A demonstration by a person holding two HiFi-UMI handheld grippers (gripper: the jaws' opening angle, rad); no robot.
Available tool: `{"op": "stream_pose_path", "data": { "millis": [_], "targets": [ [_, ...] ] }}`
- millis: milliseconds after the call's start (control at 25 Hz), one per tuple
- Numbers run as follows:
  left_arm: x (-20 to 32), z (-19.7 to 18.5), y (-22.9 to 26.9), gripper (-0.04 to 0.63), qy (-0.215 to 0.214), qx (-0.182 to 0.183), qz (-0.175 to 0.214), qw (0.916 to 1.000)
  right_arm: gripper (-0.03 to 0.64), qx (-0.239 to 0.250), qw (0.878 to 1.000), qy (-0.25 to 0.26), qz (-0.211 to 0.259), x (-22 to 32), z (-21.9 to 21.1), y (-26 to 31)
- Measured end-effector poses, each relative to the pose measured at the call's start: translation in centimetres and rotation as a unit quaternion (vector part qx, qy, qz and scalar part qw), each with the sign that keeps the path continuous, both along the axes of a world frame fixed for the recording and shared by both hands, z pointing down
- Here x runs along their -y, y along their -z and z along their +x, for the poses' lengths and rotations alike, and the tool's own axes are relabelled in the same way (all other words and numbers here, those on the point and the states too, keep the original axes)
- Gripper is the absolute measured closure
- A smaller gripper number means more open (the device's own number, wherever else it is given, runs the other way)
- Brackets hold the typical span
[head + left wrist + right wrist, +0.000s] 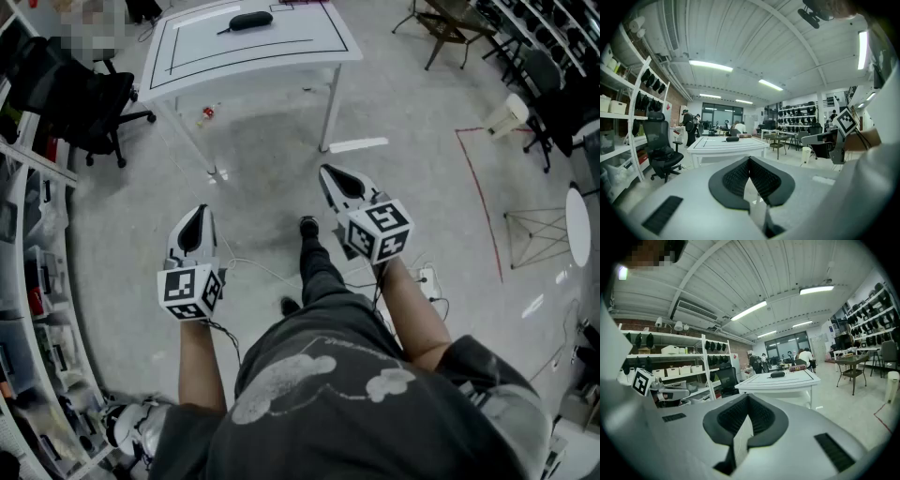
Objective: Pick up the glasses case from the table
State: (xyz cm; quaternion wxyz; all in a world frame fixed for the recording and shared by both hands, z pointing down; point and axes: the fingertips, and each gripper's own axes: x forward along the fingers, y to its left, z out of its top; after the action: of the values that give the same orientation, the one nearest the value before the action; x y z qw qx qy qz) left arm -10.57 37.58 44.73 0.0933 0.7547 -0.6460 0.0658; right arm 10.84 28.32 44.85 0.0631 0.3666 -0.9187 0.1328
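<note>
Well away from both grippers, the black case [250, 20] lies on the white table [281, 45], near its far edge and inside the black lines marked on the top. It sits alone there, untouched. Both gripper views show it as a small dark lump on the table top [732, 138] [777, 374], beyond the jaws.

The left gripper [197, 216] and the right gripper [330, 173] are held out in front of the person's body on bare forearms, aimed toward the table and tipped slightly down. The right one reaches further ahead than the left. Each has its jaws pressed together with nothing between them, as the left gripper view [749, 161] and the right gripper view [747, 399] show. A cable trails from the left one down to the floor [262, 169].

The table stands on pale grey floor, with open floor between it and the person. A black office chair [89, 103] stands beside its left end, and shelves [33, 281] line the left wall. A red tape line [480, 192] runs across the floor on the right, and long ceiling lights [710, 65] hang overhead.
</note>
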Motion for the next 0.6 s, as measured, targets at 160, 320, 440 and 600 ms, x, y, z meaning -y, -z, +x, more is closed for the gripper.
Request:
{"op": "stream_pose_path", "data": {
  "millis": [160, 320, 440, 600],
  "targets": [
    [0.0, 0.1, -0.1, 0.594, 0.001, -0.003, 0.000, 1.0000, 0.618, -0.005, 1.000, 0.000, -0.001, 0.0, 0.2, -0.3],
    [0.0, -0.5, -0.4, 0.594, 0.004, -0.007, -0.002, 1.0000, 0.618, -0.009, 1.000, 0.000, -0.004, 0.3, -0.2, -0.6],
    [0.5, -1.0, -0.8, 0.594, 0.005, -0.010, -0.005, 0.9999, 0.618, -0.014, 1.000, -0.001, -0.008, 1.1, -0.5, -1.0],
    [2.0, -2.4, -1.0, 0.594, 0.013, -0.015, -0.007, 0.9998, 0.618, -0.006, 1.000, -0.010, -0.006, 3.3, -1.3, -1.0]
  ]
}}
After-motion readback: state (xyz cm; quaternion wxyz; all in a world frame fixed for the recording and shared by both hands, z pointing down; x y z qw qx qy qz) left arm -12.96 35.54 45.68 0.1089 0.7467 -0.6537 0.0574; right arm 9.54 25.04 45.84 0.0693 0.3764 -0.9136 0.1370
